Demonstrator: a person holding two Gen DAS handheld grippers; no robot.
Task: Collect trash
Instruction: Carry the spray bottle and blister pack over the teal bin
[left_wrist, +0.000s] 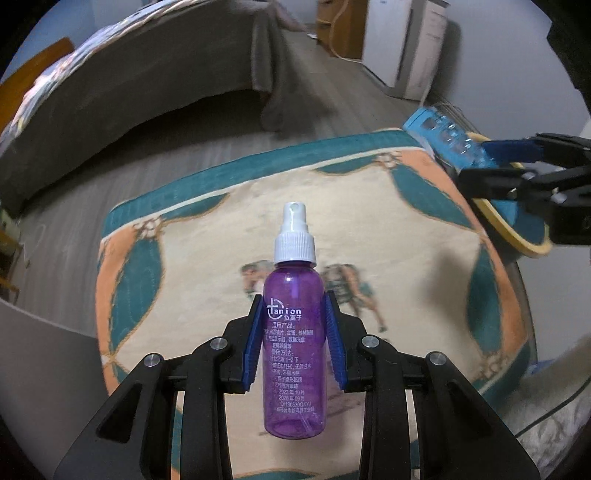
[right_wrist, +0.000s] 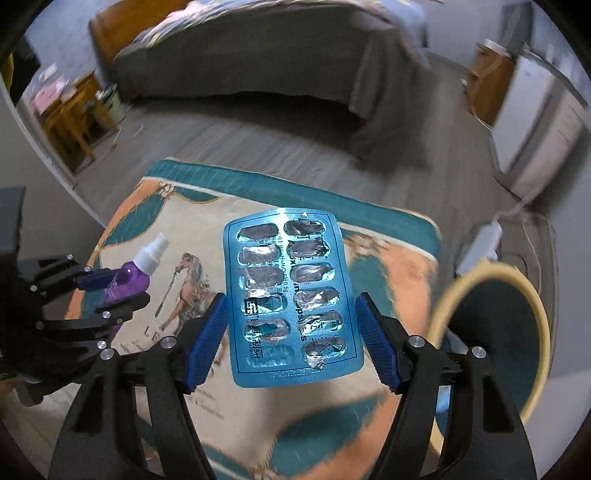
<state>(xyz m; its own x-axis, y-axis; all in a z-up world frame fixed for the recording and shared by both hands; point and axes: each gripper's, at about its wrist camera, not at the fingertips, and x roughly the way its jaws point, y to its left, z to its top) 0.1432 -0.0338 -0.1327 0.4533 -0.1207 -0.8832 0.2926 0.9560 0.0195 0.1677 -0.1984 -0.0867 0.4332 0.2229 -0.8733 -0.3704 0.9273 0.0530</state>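
Observation:
A purple spray bottle (left_wrist: 294, 332) with a white pump top stands upright between the blue pads of my left gripper (left_wrist: 293, 295), which is shut on its body above the patterned cloth (left_wrist: 406, 240). The right wrist view shows that same bottle (right_wrist: 136, 273) and left gripper (right_wrist: 110, 291) at the left. My right gripper (right_wrist: 291, 299) is shut on a blue blister pack (right_wrist: 288, 258) with burst foil pockets, its pads pressing on the pack's two long edges. In the left wrist view the right gripper (left_wrist: 476, 162) carries the blister pack (left_wrist: 439, 136) at the upper right.
A round bin (right_wrist: 495, 332) with a yellow rim and teal inside sits right of the cloth, under the right gripper. A bed with a grey cover (left_wrist: 147, 92) lies beyond on the wooden floor. A white cabinet (left_wrist: 402, 44), a wooden nightstand (right_wrist: 74, 118) and a white power strip (right_wrist: 480, 247) are nearby.

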